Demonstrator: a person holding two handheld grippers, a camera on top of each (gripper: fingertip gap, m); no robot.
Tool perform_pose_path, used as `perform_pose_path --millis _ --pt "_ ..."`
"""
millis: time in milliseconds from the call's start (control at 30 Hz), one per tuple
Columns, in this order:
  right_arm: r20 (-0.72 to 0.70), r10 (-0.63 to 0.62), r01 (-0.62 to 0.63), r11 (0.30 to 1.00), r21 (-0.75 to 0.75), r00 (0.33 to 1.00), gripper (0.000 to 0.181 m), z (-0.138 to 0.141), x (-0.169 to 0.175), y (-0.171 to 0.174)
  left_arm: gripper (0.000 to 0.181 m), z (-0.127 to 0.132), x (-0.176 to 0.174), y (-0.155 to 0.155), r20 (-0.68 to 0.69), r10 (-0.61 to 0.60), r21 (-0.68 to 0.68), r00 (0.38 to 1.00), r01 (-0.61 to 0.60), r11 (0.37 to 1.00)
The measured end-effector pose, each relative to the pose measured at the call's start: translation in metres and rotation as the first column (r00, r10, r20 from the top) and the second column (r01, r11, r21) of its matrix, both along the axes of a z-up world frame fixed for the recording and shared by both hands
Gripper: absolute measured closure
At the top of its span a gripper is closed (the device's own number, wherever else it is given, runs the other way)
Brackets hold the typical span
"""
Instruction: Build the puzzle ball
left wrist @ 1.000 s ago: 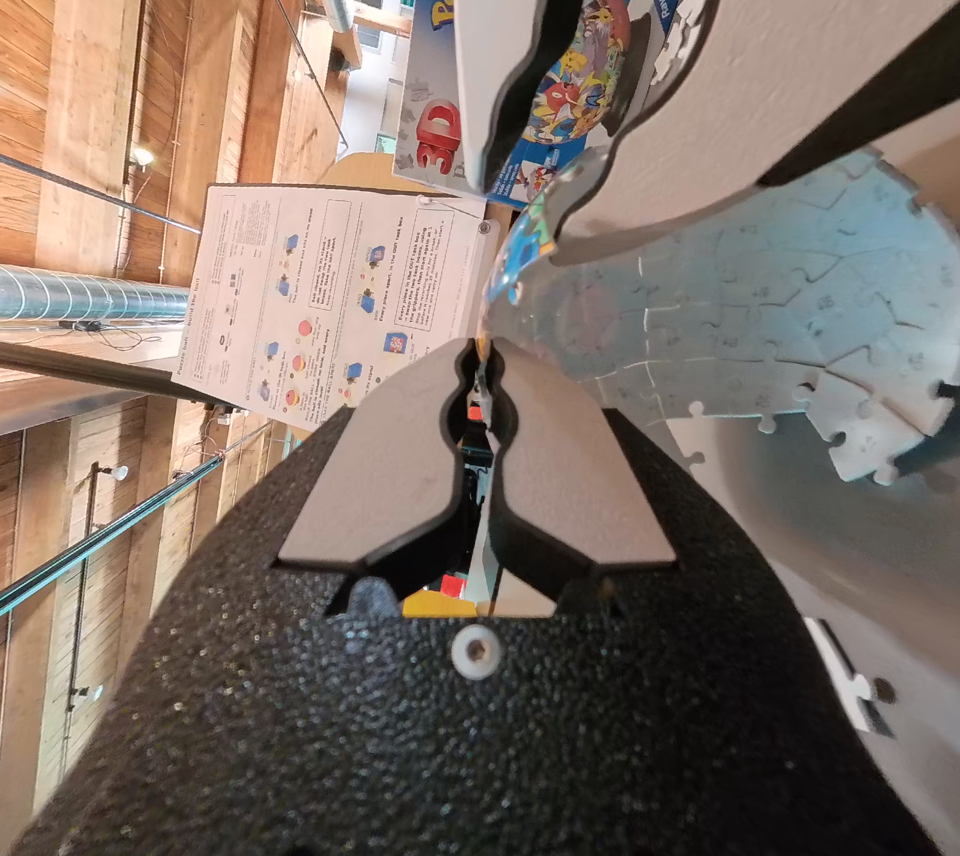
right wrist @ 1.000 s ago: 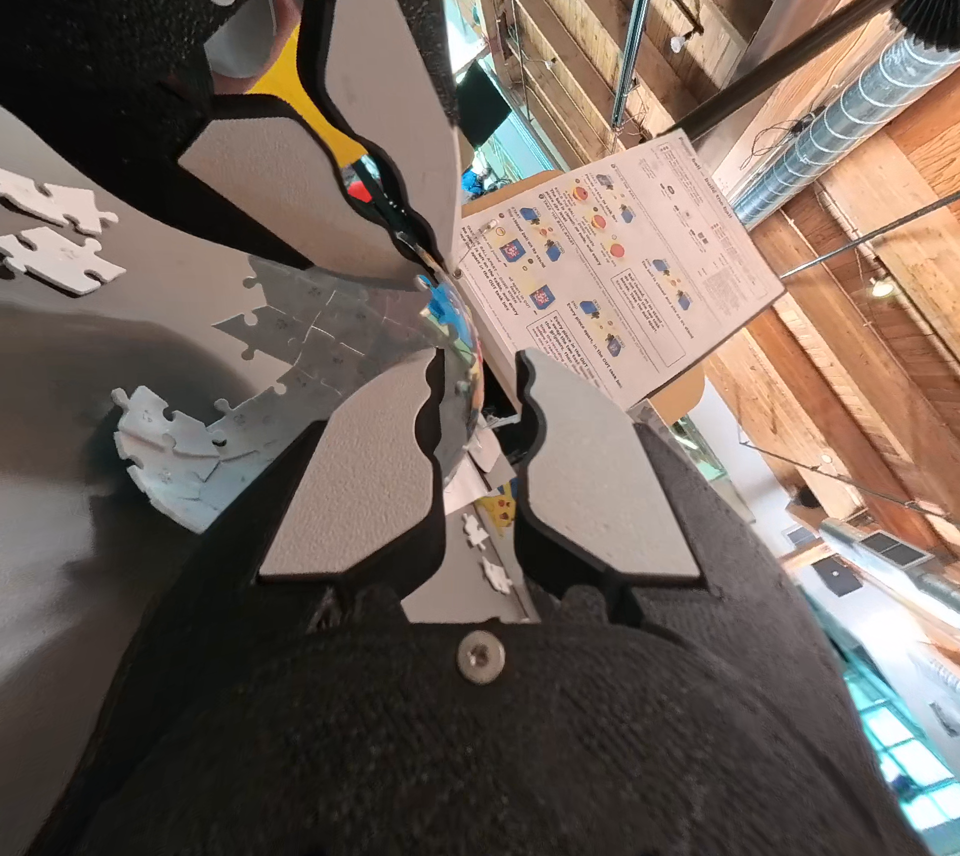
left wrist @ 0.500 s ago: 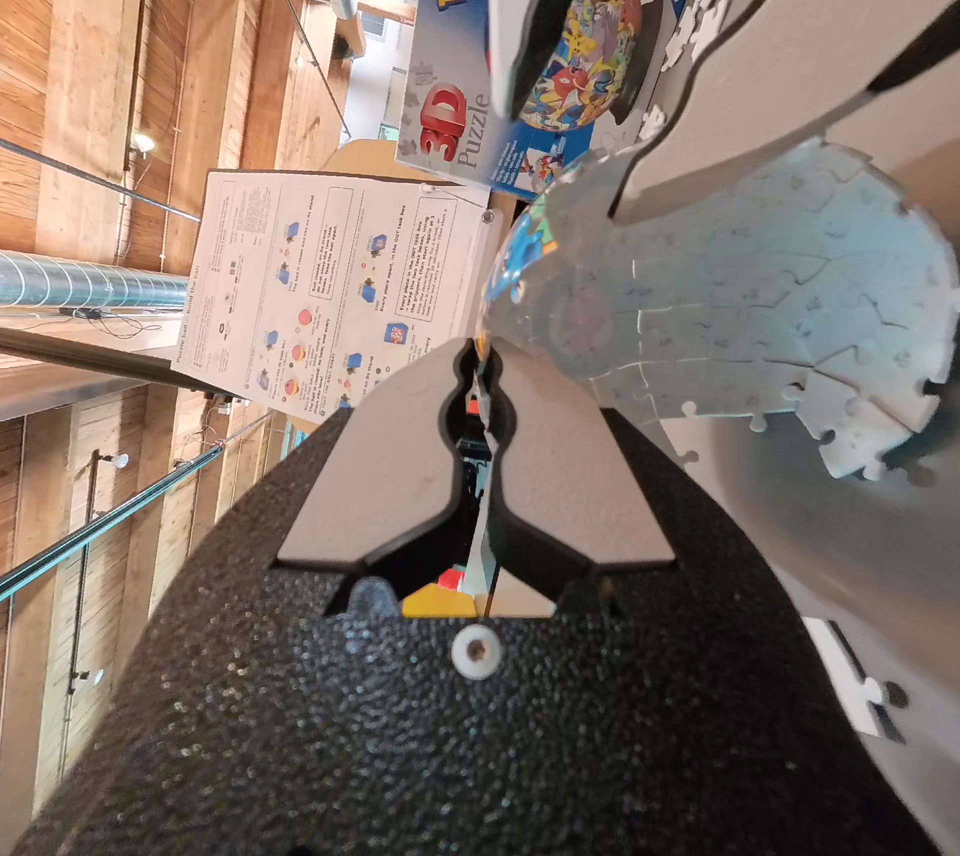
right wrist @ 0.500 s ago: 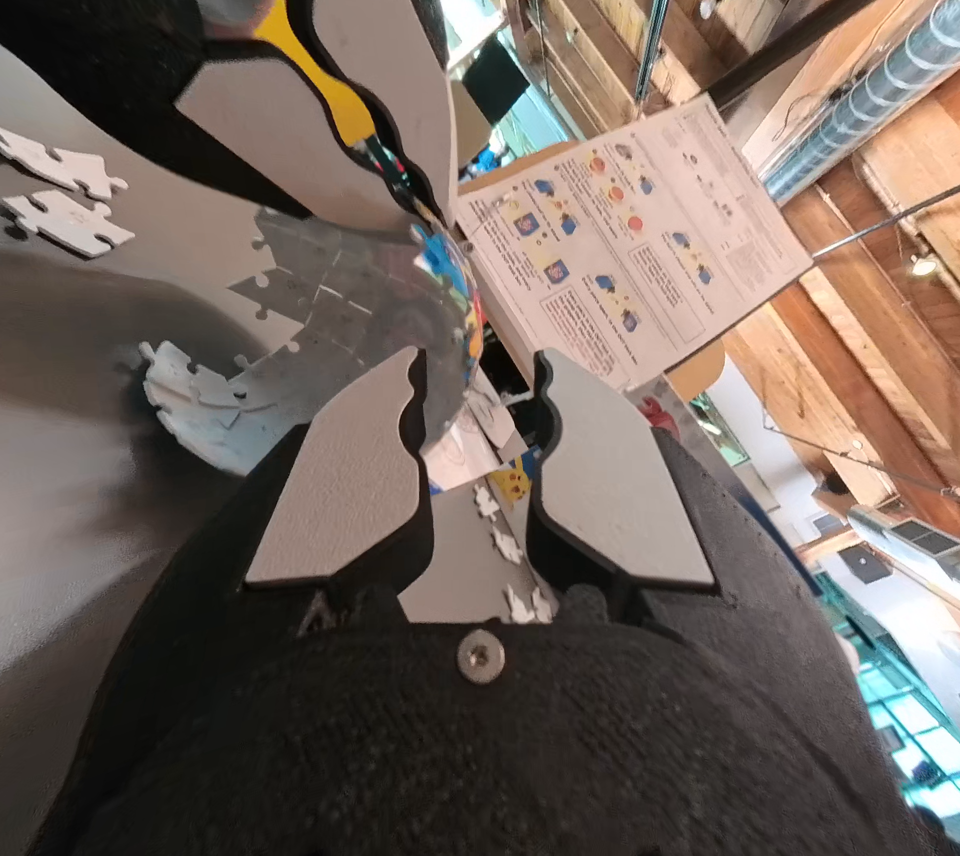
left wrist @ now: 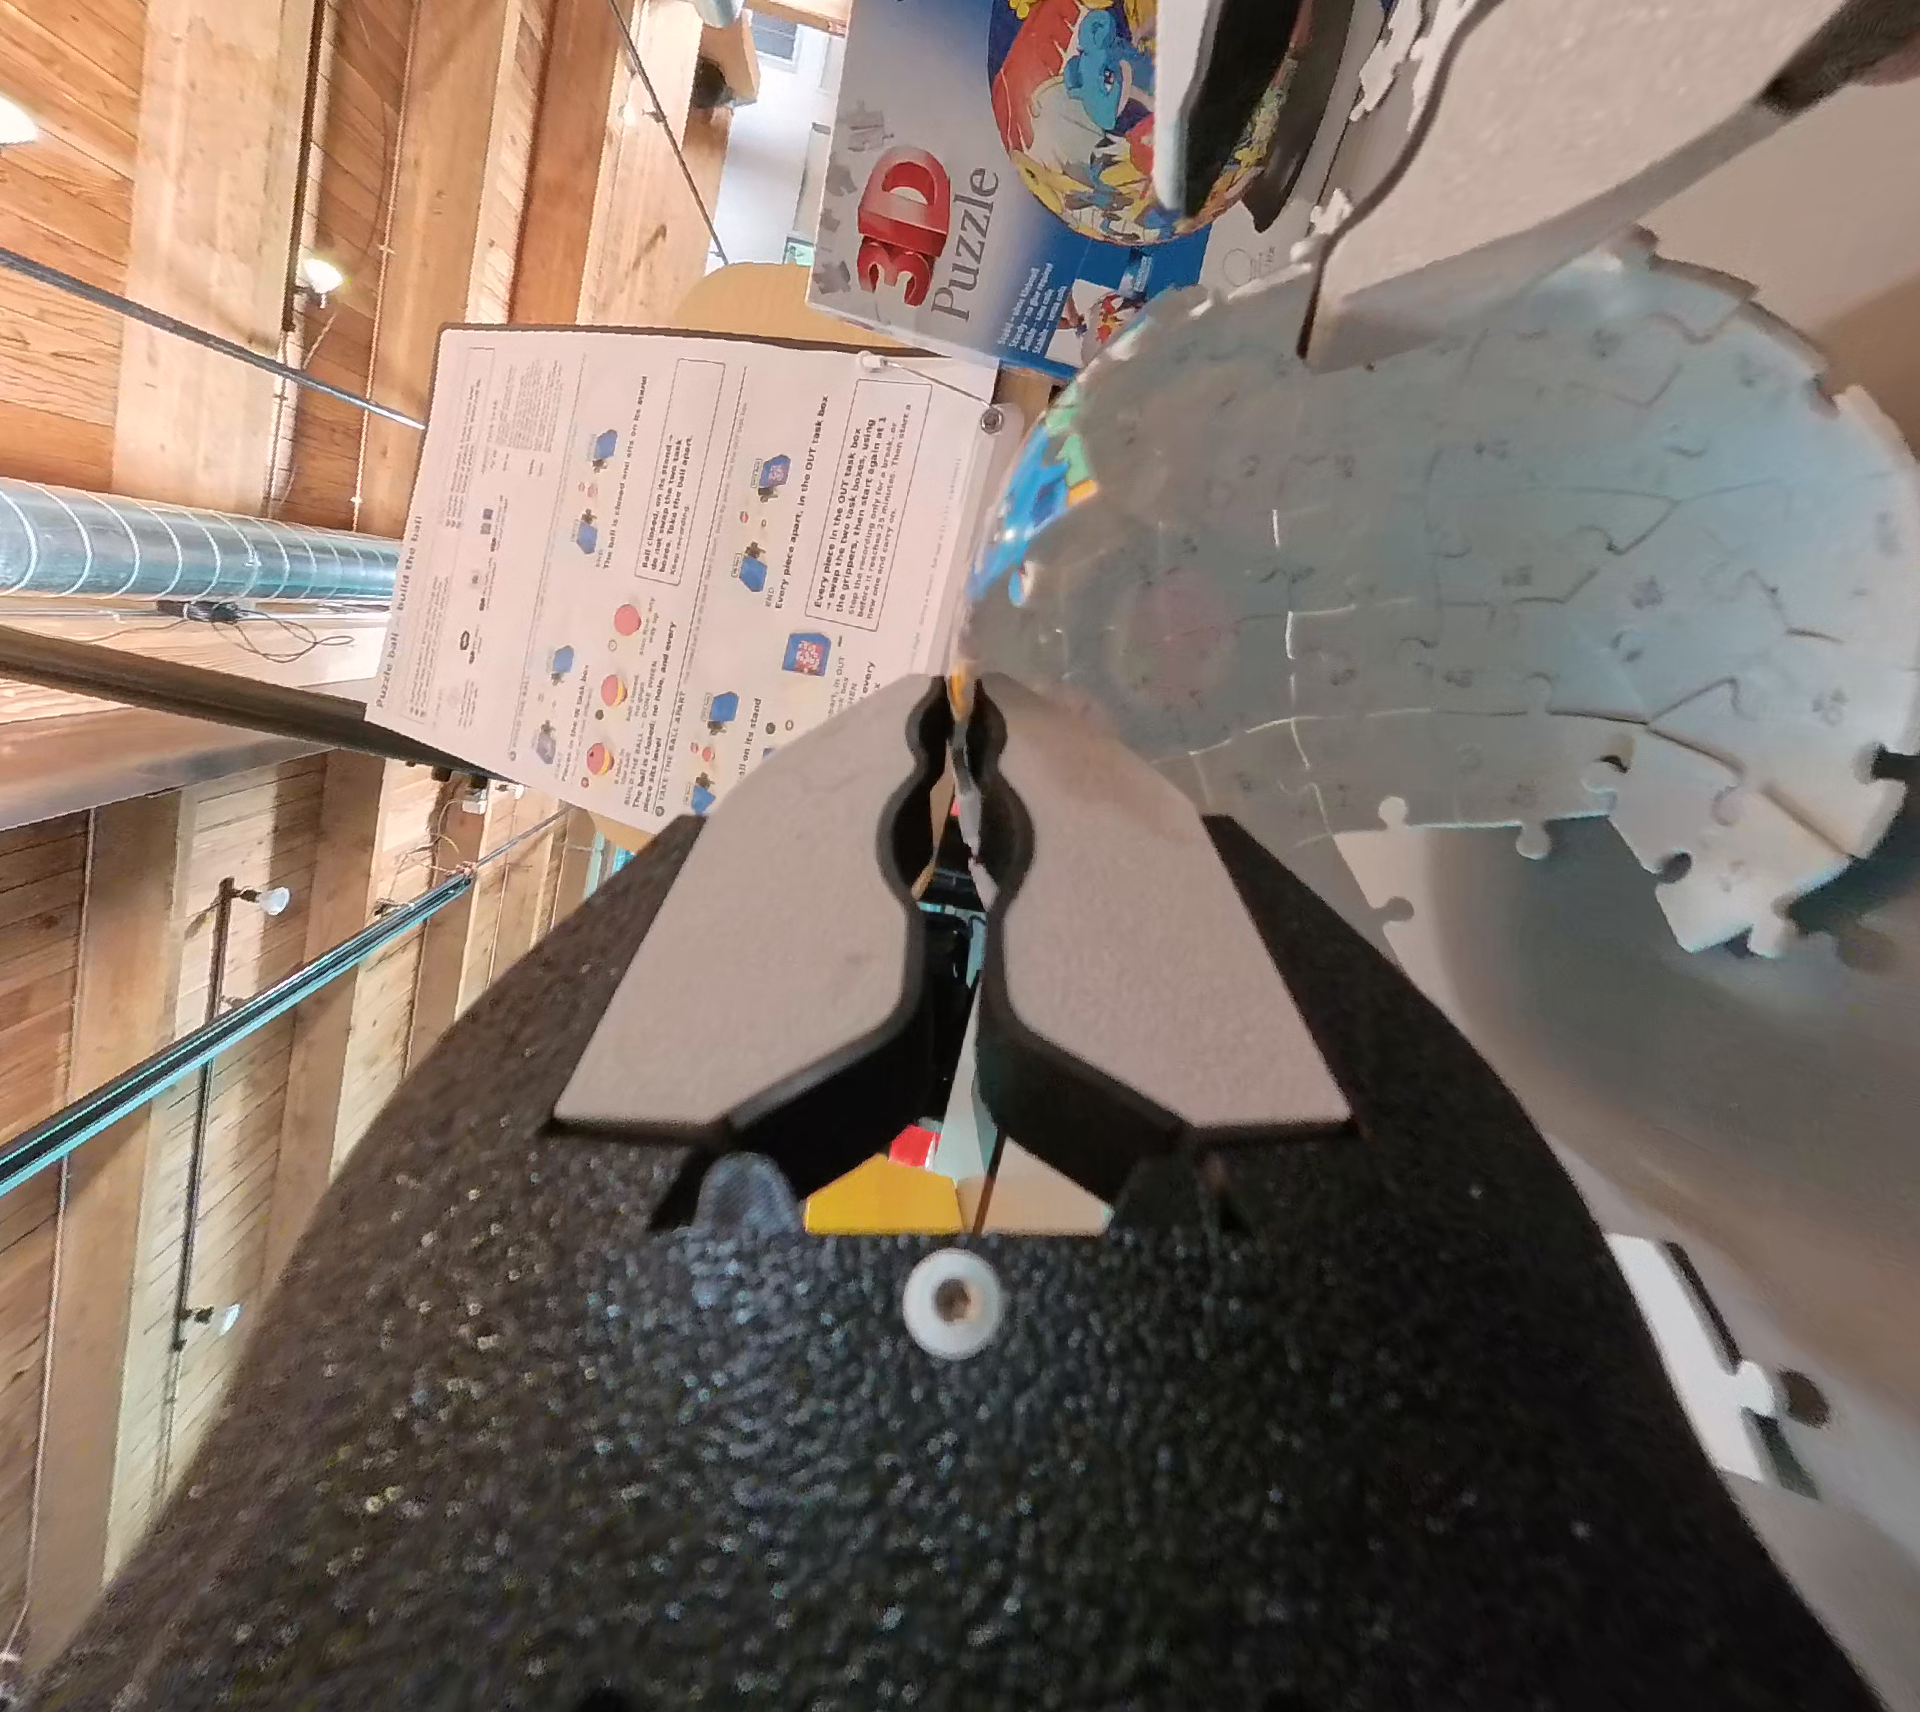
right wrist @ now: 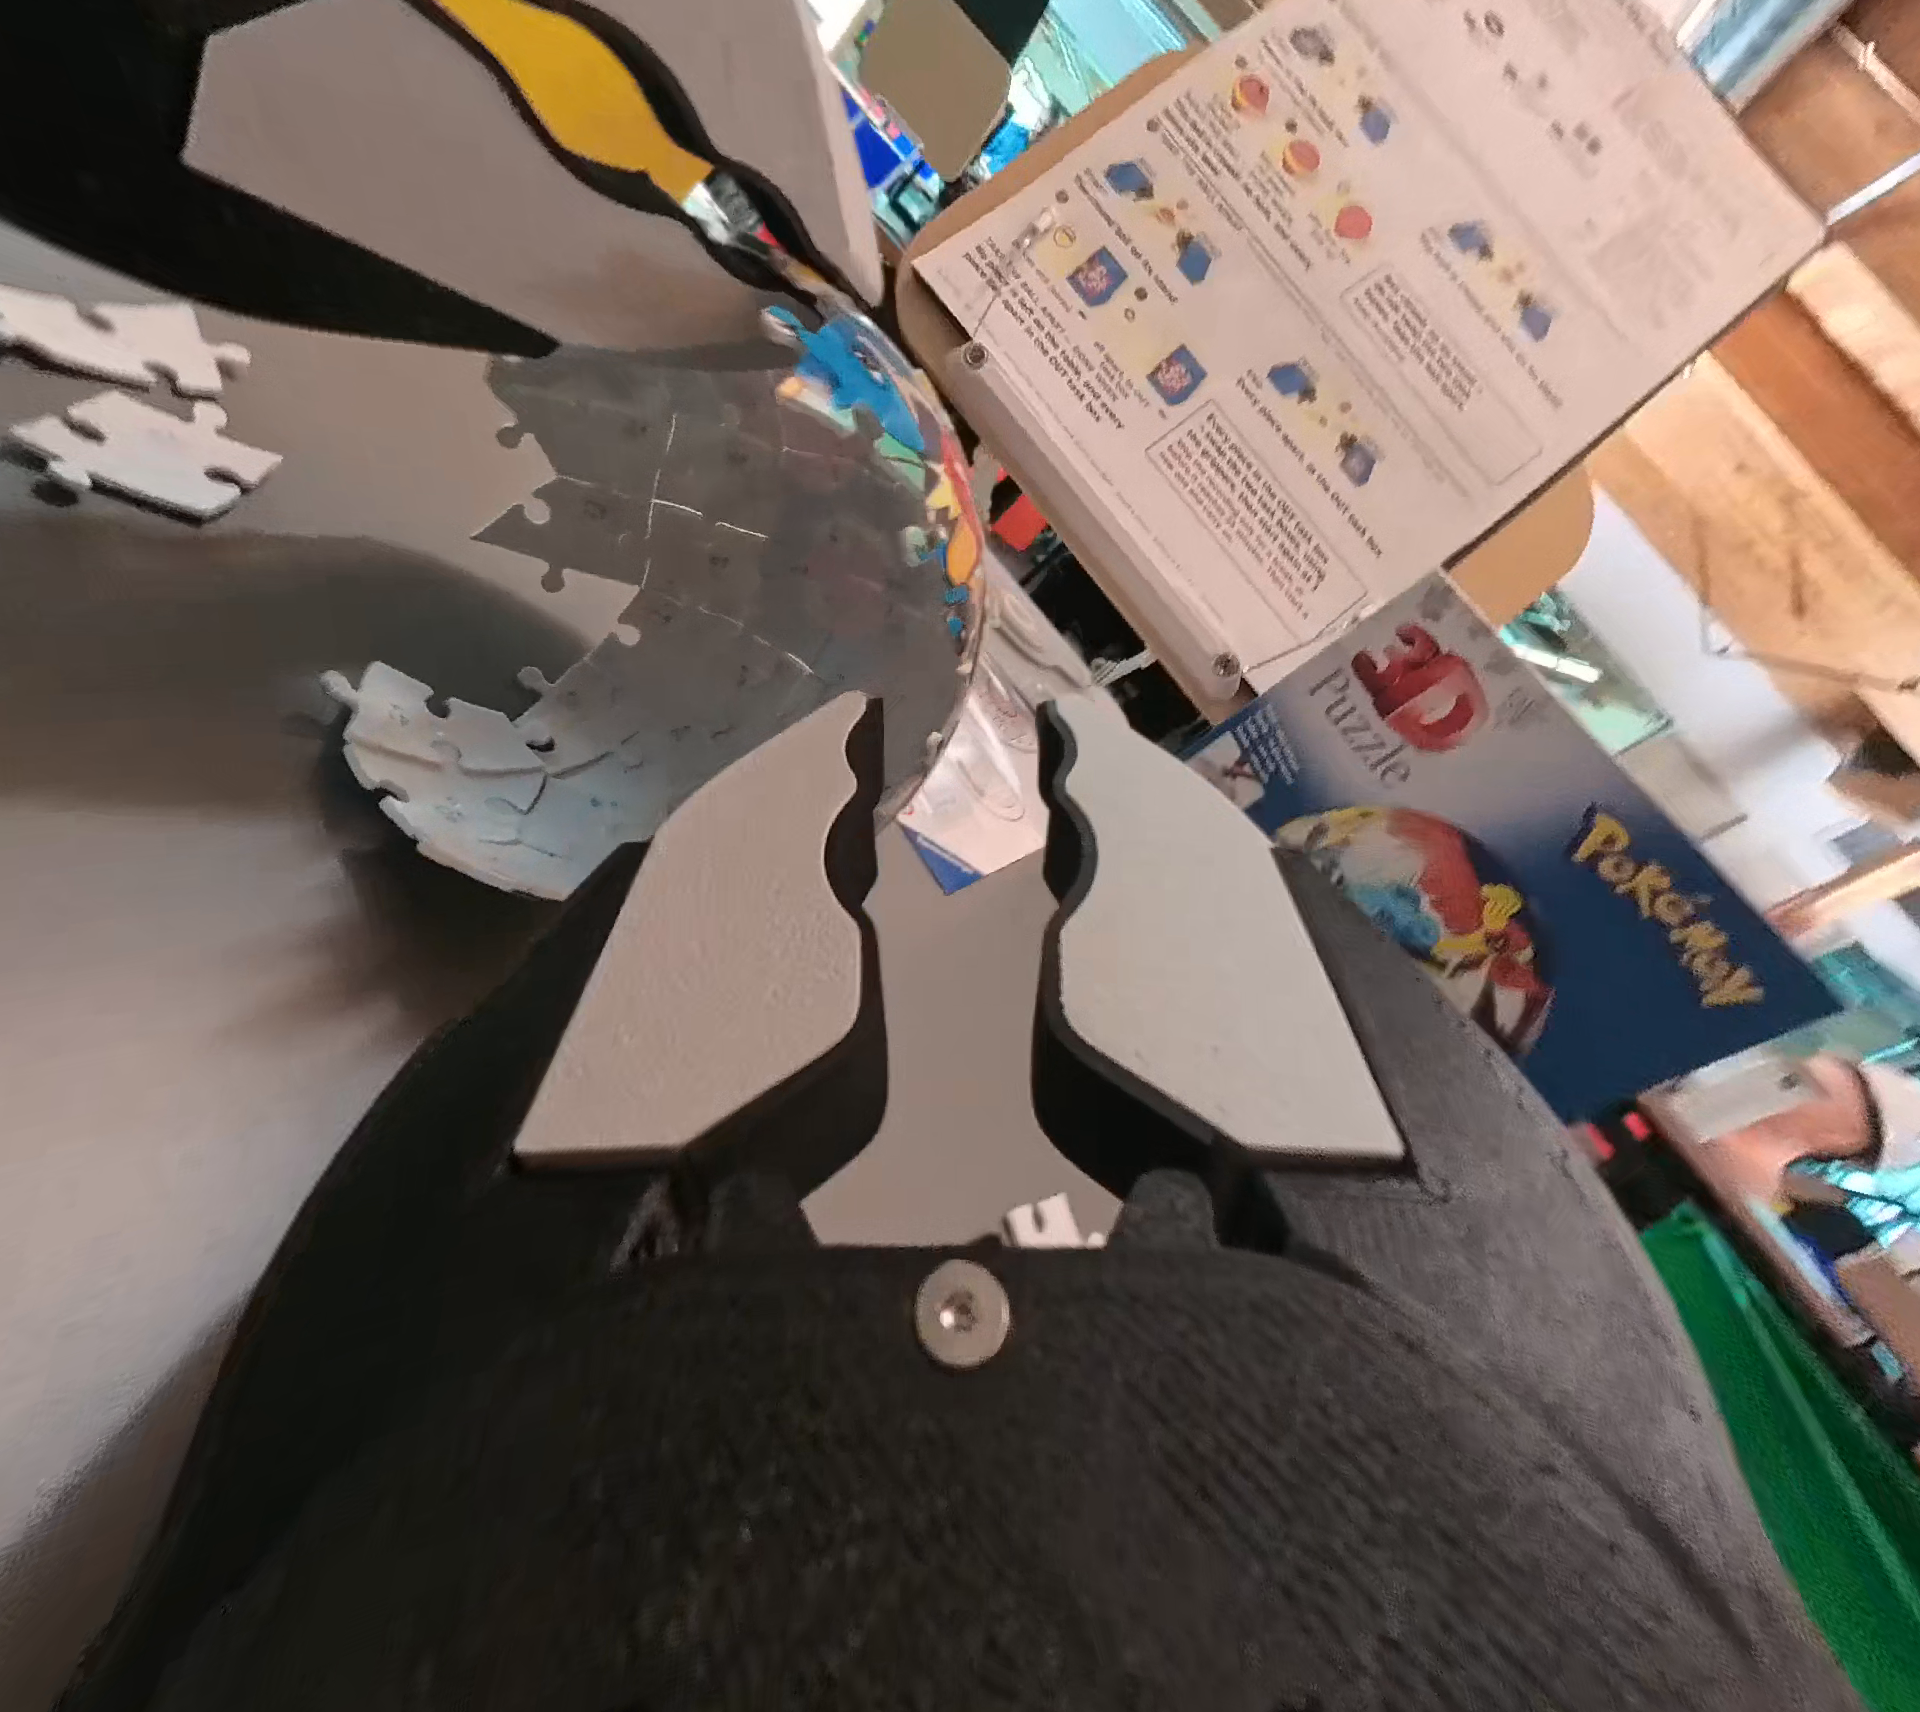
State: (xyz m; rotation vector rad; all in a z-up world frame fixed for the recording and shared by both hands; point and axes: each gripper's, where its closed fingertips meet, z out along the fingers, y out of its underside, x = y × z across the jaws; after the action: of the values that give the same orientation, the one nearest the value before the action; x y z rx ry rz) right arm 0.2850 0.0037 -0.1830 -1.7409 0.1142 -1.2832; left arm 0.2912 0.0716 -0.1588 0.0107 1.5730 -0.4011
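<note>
Grey table; half-built puzzle ball, pale inside, rim pinched by left tongs; right tongs spread

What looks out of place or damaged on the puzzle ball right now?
Nothing looks damaged. The puzzle ball is only a partial shell with a jagged open edge, pinched at its rim by the left gripper. The right gripper is open beside it.
</note>
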Motion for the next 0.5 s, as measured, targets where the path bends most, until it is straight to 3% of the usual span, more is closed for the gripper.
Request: perform_pose_path --millis 167,400,500 --pt "-0.14 -0.038 0.05 0.995 0.083 0.989 0.155 -0.009 0.0023 -0.005 0.179 0.0001 -0.002 -0.0007 0.017 0.015 0.002 1.0 -0.015 1.0" --pt "-0.147 -0.031 0.044 0.995 0.088 0.989 0.175 -0.0082 0.0007 -0.0028 0.179 -0.0003 -0.0021 -0.0004 0.03 0.03 0.006 0.999 -0.031 1.0" --pt "-0.12 -0.041 0.049 0.996 0.068 0.992 0.176 -0.0076 0.0007 -0.0017 0.179 0.0002 -0.0019 0.0007 0.034 0.038 0.008 0.999 -0.038 0.999"
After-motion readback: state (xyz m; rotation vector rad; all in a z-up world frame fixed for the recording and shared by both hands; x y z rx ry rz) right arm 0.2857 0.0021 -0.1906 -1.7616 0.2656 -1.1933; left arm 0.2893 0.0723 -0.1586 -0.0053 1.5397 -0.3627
